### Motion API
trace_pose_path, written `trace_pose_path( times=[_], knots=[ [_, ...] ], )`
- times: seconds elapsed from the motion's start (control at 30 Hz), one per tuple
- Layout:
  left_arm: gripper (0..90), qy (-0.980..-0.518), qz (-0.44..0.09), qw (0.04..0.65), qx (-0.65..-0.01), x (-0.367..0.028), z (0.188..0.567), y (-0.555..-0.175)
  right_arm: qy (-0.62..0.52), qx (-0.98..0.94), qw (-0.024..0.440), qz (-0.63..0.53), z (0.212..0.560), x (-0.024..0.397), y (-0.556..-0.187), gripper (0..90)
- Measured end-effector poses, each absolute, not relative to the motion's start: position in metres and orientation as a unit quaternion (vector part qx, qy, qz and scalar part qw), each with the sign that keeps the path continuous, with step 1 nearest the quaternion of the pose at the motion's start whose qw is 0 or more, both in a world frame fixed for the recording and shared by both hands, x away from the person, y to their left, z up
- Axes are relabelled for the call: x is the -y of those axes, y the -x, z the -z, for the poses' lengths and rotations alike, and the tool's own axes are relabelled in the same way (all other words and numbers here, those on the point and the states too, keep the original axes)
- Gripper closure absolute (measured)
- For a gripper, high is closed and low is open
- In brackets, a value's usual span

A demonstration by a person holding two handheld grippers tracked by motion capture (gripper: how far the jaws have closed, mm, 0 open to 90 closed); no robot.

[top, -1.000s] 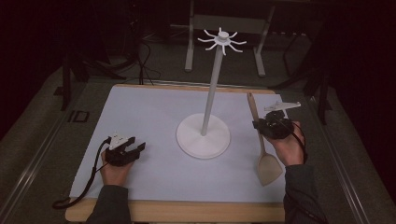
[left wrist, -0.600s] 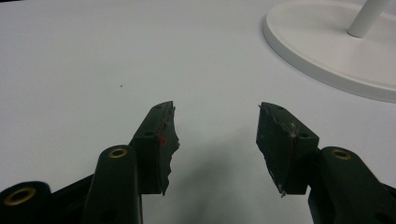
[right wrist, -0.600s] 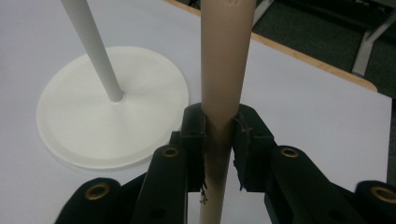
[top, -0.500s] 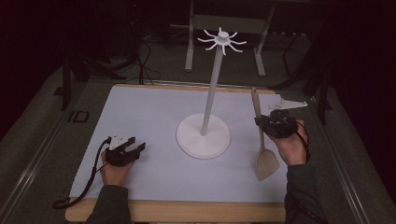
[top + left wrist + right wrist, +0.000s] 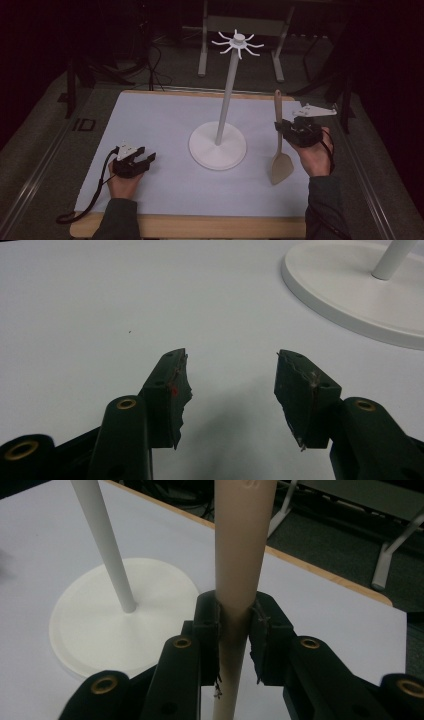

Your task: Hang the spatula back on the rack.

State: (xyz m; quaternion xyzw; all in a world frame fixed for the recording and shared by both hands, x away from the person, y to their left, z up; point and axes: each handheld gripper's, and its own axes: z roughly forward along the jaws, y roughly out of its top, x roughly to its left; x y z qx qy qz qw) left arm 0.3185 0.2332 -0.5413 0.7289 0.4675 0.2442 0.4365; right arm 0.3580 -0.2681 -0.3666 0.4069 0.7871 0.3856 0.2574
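- High view: the white hook stand stands mid-table on the white mat. The right gripper holds the wooden spatula upright, blade down, right of the stand. The left gripper rests near left.
- Left gripper view: jaws spread, nothing between them.
- Right gripper view: jaws clenched on the spatula handle.

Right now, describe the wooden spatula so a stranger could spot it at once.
Find the white stand in the middle of the table. To its right, the right gripper is shut on the wooden spatula, its flat blade pointing toward the person. It is the one tan, wooden thing there.
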Motion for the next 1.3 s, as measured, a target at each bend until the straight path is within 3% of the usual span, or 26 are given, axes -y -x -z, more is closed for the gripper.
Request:
trace_pose_path(
  times=[1.3],
  knots=[
    [47.1,-0.728,-0.244,0.437,-0.468,-0.233,0.541,-0.319,-0.375,-0.775,0.271,-0.431,0.347,0.250,-0.357,75.3]
  ],
)
